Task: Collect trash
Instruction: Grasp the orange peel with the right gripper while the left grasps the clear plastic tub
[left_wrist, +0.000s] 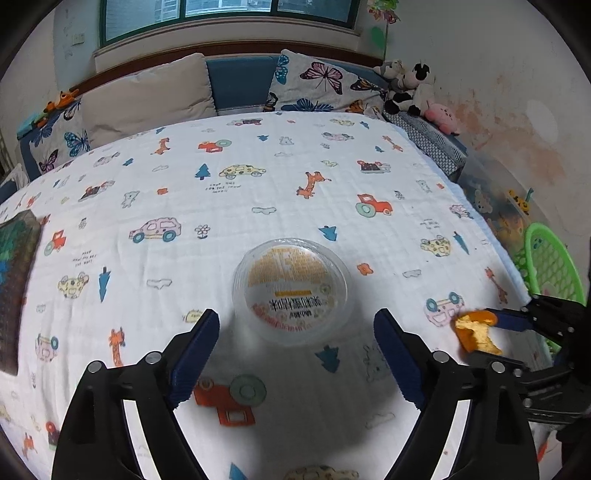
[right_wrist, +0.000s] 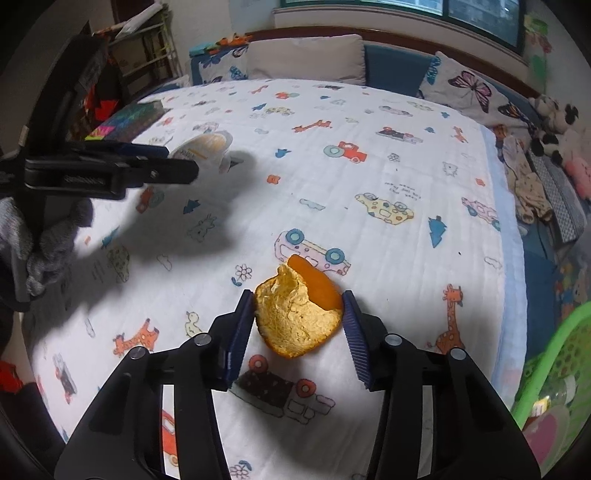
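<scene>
A clear plastic cup with a printed orange-and-white lid (left_wrist: 290, 290) lies on the patterned bedsheet (left_wrist: 258, 192). My left gripper (left_wrist: 297, 334) is open, its blue pads on either side of the cup's near edge, not touching it. My right gripper (right_wrist: 299, 306) is shut on a piece of orange peel (right_wrist: 297, 312), both pads pressing its sides, just above the sheet. The peel and right gripper also show at the right of the left wrist view (left_wrist: 476, 330). The cup shows at the far left of the right wrist view (right_wrist: 203, 147), partly behind the left gripper (right_wrist: 110, 166).
A green plastic basket (left_wrist: 550, 266) stands off the bed's right edge; it also shows in the right wrist view (right_wrist: 554, 354) holding a bottle. A dark book (left_wrist: 14, 280) lies on the sheet at left. Pillows (left_wrist: 147, 96) and plush toys (left_wrist: 410, 86) line the headboard.
</scene>
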